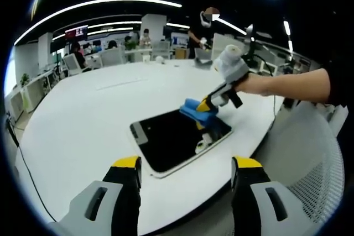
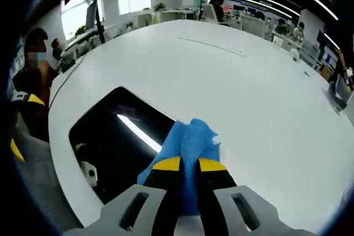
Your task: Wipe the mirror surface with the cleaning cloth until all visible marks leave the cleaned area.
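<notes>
On the broad white oval table point(image 1: 83, 120) lay the flat rectangular mirror with a dark reflecting face and a pale frame point(image 1: 171, 139), set near the table's edge closest to the person. The right tool point(image 2: 189, 165) had its yellow-tipped jaws pinched narrow on a bunched blue cleaning cloth point(image 2: 191, 139), and it pressed that cloth down at the mirror's far corner point(image 2: 127, 131); from the left gripper view the same tool point(image 1: 206, 105), held out in the person's hand point(image 1: 251, 84), stood over the cloth point(image 1: 198, 110) where it met the glass. The left tool point(image 1: 185, 169) hovered short of the mirror's near edge with its jaws spread wide and nothing between them, well clear of the glass. A long bright streak across the dark face looked to me like a reflected ceiling lamp rather than dirt, and I could not make out actual marks from either view. To wipe well from there, I judged the cloth should stay flat and firmly loaded on the glass and travel in overlapping passes from that corner across the whole face, without dragging the mirror toward the table's edge; the idle left tool could steady the frame if it began to slide.
</notes>
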The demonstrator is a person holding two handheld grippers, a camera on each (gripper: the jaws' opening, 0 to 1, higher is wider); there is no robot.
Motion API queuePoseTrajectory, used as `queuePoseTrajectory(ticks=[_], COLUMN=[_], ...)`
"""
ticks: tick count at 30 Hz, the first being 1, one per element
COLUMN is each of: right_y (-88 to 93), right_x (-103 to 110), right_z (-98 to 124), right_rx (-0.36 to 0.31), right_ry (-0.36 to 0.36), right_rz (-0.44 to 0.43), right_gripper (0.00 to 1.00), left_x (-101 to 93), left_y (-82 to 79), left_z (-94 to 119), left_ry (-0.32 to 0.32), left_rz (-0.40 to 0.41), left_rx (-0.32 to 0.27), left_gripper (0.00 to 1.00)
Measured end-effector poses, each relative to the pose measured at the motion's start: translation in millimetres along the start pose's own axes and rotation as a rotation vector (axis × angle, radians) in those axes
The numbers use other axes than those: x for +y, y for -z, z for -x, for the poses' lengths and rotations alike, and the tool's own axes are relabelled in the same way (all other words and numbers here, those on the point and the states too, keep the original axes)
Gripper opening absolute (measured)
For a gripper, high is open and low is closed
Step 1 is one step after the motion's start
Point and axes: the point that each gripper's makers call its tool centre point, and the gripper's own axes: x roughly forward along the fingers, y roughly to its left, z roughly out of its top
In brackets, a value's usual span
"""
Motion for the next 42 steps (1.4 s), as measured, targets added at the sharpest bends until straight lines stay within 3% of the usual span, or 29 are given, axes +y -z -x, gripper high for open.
queuePoseTrajectory(ticks=[17, 29, 42], right_y=[-10.3, -14.0, -21.7], right_x=[-19, -17, -38], right_z=[-16, -13, -27], right_rx=[-0.008, -0.009, 0.01], right_ry=[0.019, 0.027, 0.029], right_rz=[0.036, 0.043, 0.058], right_gripper=[0.05, 0.05, 0.05], left_x=[0.2, 0.4, 2.7], left_y=[1.0, 2.9, 6.1], left_z=[0, -1, -1], left_ry=[0.001, 0.001, -0.007], left_rz=[-0.003, -0.012, 0.003], left_rx=[0.007, 0.019, 0.036], left_gripper=[0.65, 0.64, 0.64])
